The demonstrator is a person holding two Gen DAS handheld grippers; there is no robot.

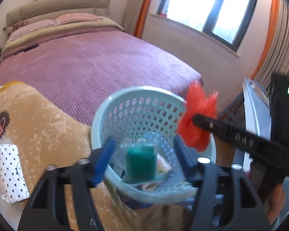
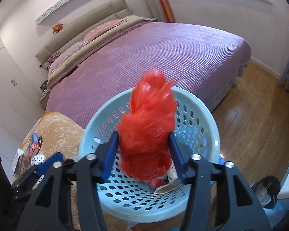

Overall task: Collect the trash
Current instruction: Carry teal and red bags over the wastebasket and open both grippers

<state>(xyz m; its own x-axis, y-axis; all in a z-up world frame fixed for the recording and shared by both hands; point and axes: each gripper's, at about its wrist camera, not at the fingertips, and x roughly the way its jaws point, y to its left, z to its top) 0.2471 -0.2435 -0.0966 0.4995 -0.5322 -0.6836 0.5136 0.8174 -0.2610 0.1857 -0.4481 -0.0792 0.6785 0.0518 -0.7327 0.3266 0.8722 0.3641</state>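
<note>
A pale blue perforated basket (image 1: 109,115) (image 2: 206,113) stands by the foot of the bed. My right gripper (image 2: 143,154) (image 1: 197,118) is shut on a crumpled red plastic bag (image 2: 148,127) (image 1: 198,115) and holds it over the basket's rim. My left gripper (image 1: 144,157) is open, its blue pads either side of the basket's mouth. Inside the basket lie a green sponge-like block (image 1: 141,162), clear wrappers and a small carton (image 2: 171,175). The left gripper's blue finger (image 2: 48,162) shows at the right wrist view's lower left.
A purple-covered bed (image 1: 98,65) (image 2: 163,57) lies behind the basket. A tan cushioned seat (image 1: 44,127) to the left carries a polka-dot packet (image 1: 7,171) and small boxes (image 2: 33,144). Wooden floor (image 2: 250,127) is to the right, a window (image 1: 208,9) beyond.
</note>
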